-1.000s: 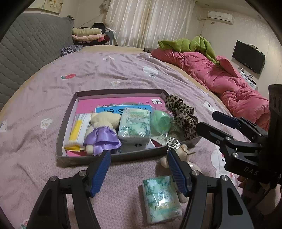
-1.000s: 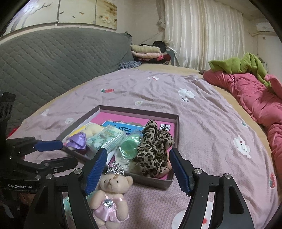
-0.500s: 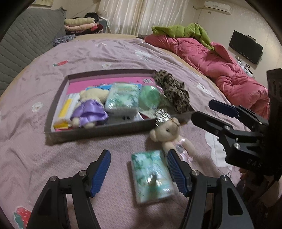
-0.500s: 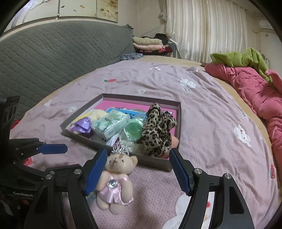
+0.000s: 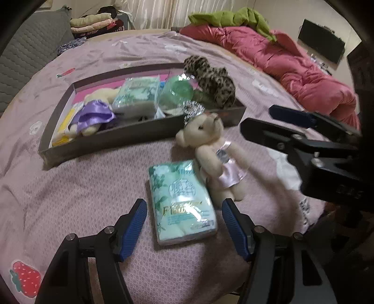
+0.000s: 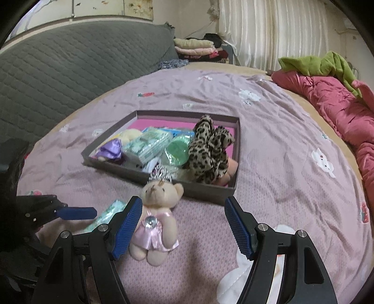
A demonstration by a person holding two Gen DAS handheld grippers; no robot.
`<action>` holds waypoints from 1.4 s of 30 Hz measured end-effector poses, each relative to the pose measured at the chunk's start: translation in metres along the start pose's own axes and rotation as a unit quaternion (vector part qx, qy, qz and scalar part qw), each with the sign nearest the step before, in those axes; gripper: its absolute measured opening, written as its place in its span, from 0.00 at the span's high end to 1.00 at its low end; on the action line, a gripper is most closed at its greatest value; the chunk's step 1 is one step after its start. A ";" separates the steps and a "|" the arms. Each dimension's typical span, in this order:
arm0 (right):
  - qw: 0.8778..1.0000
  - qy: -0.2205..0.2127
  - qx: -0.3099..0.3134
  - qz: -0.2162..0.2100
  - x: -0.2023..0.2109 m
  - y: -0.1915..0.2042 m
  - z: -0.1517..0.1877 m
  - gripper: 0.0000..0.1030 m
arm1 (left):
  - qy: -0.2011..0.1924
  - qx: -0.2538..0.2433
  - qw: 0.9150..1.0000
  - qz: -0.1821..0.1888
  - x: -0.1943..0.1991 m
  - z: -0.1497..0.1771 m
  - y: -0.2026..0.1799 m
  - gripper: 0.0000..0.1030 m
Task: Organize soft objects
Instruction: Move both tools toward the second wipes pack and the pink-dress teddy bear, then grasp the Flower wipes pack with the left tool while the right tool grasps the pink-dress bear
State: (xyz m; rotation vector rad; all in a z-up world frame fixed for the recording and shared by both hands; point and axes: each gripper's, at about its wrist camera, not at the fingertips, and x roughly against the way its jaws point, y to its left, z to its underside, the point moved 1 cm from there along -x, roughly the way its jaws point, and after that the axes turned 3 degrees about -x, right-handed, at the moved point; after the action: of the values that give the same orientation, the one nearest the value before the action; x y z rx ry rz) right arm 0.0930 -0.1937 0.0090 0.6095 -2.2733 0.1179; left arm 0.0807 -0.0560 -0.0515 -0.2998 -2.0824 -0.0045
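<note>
A green tissue pack [image 5: 182,198] lies on the purple bedspread, between the blue pads of my left gripper [image 5: 184,228], which is open and not touching it. Beside the pack lies a beige teddy bear in a pink dress and crown [image 5: 210,149] [image 6: 155,215]. My right gripper [image 6: 183,225] is open; its left pad is next to the bear's body. Behind them stands a shallow brown box [image 5: 140,131] [image 6: 210,191] holding a purple-dressed bear [image 5: 93,117], another tissue pack [image 5: 138,98], a green round item [image 5: 178,92] and a leopard-print fabric piece [image 5: 210,81].
A pink quilt [image 5: 292,65] with a green blanket [image 5: 233,18] lies along the bed's right side. A grey quilted headboard [image 6: 70,70] and folded clothes [image 6: 196,46] sit at the far end. The right gripper [image 5: 303,135] shows in the left wrist view.
My left gripper has come down and forward, so the loose tissue pack now lies between its pads. My right gripper has sunk slightly toward the pink-dressed bear. Both stay open.
</note>
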 end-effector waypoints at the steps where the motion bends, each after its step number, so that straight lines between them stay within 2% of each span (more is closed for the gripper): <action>1: 1.000 0.003 0.000 0.001 -0.001 0.000 0.001 0.28 | 0.005 -0.003 1.000 -0.009 -0.002 0.001 -0.001 0.36; 4: 1.000 0.010 -0.003 -0.001 -0.003 -0.001 0.004 0.28 | 0.012 -0.003 1.000 -0.027 -0.007 0.004 -0.001 0.36; 15: 0.999 0.044 0.015 -0.013 -0.023 0.013 0.012 0.28 | 0.007 0.030 0.998 -0.055 -0.015 -0.003 0.027 0.36; 27: 0.996 0.077 0.022 -0.030 -0.051 0.026 0.019 0.28 | -0.001 0.065 0.997 -0.032 -0.019 -0.017 0.063 0.36; 36: 0.996 0.087 0.024 -0.029 -0.070 0.032 0.018 0.28 | -0.004 0.066 0.997 -0.026 -0.030 -0.026 0.066 0.36; 37: 0.995 0.086 0.020 -0.034 -0.070 0.032 0.017 0.31 | -0.004 0.069 0.997 -0.024 -0.030 -0.026 0.067 0.36; 38: 0.995 0.086 0.017 -0.041 -0.070 0.031 0.016 0.40 | -0.004 0.071 0.997 -0.022 -0.031 -0.026 0.067 0.36; 41: 0.995 0.088 0.017 -0.052 -0.069 0.032 0.016 0.57 | -0.005 0.072 0.997 -0.021 -0.030 -0.026 0.067 0.38; 42: 0.994 0.088 0.019 -0.056 -0.068 0.034 0.016 0.60 | -0.006 0.073 0.997 -0.020 -0.030 -0.027 0.067 0.40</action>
State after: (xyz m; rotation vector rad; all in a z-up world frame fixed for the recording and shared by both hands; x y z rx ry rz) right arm 0.1070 -0.1417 -0.0466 0.7167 -2.0674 0.1552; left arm 0.1323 -0.0004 -0.0719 -0.1697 -2.0872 0.1246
